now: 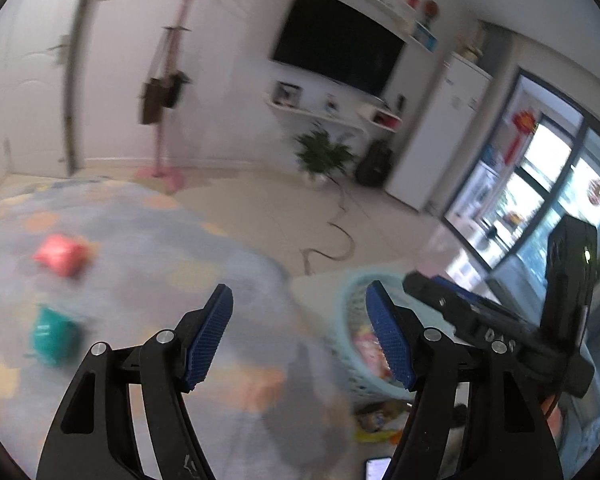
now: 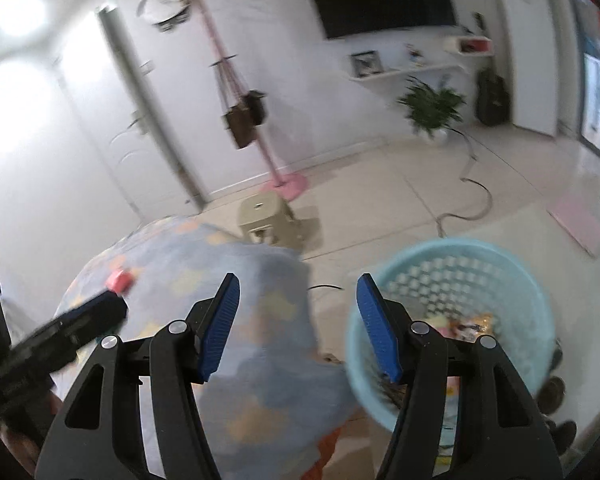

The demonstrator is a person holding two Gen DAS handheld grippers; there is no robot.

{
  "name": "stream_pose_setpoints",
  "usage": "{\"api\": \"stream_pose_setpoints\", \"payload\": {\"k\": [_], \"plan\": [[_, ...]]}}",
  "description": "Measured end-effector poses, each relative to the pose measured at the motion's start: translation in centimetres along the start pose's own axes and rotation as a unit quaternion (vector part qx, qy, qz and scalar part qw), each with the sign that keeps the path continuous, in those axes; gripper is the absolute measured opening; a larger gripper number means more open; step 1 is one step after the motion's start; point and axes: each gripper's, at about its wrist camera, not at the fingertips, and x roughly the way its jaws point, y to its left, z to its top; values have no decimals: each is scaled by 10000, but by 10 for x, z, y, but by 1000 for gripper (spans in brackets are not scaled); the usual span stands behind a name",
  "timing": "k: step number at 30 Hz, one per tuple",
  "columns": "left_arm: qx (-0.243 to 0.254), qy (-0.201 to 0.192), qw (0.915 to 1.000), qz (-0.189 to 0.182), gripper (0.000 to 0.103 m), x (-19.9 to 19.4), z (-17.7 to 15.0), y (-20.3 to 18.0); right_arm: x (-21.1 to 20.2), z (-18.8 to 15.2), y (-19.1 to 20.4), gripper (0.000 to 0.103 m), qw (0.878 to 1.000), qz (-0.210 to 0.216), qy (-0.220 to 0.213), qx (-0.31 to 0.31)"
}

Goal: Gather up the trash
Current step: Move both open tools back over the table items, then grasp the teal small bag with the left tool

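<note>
A red packet (image 1: 62, 254) and a teal crumpled piece (image 1: 54, 336) lie on a blue-grey patterned cloth (image 1: 148, 240), blurred by motion. My left gripper (image 1: 299, 292) hovers open above the cloth with nothing between its blue pads. A light blue plastic basket (image 2: 460, 242) stands on the floor to the right of the cloth with wrappers (image 2: 470, 326) inside. My right gripper (image 2: 298, 280) is open and empty, over the gap between cloth (image 2: 220, 272) and basket. The red packet (image 2: 120, 280) shows beyond the left gripper (image 2: 116, 306). The basket (image 1: 342, 320) is partly hidden behind my left gripper's right finger.
A beige plastic stool (image 2: 266, 216) stands past the cloth's far edge. A pink coat stand (image 2: 284, 184) with hanging bags is by the wall. A cable (image 2: 472, 200) snakes over the tiled floor toward a potted plant (image 2: 430, 110). More wrappers (image 1: 380, 420) lie under the basket side.
</note>
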Motion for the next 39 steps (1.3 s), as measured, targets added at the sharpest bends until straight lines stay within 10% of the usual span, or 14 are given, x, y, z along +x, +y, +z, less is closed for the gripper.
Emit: {"api": "stream_pose_setpoints", "payload": {"k": [12, 25, 28, 32, 39], "plan": [[-344, 110, 9881, 1498, 76, -40, -6, 103, 49, -11, 110, 58, 9909, 589, 476, -1111], [-497, 761, 9819, 1662, 74, -5, -26, 151, 91, -2, 177, 58, 9793, 694, 648, -1787], [-481, 855, 9822, 1601, 59, 1, -30, 152, 102, 1, 192, 58, 9759, 864, 612, -1910], [-365, 792, 9838, 1568, 37, -4, -34, 150, 120, 3, 209, 58, 9719, 1031, 564, -2038], [-962, 255, 9791, 1772, 37, -45, -36, 179, 165, -2, 232, 58, 9626, 1268, 937, -2203]]}}
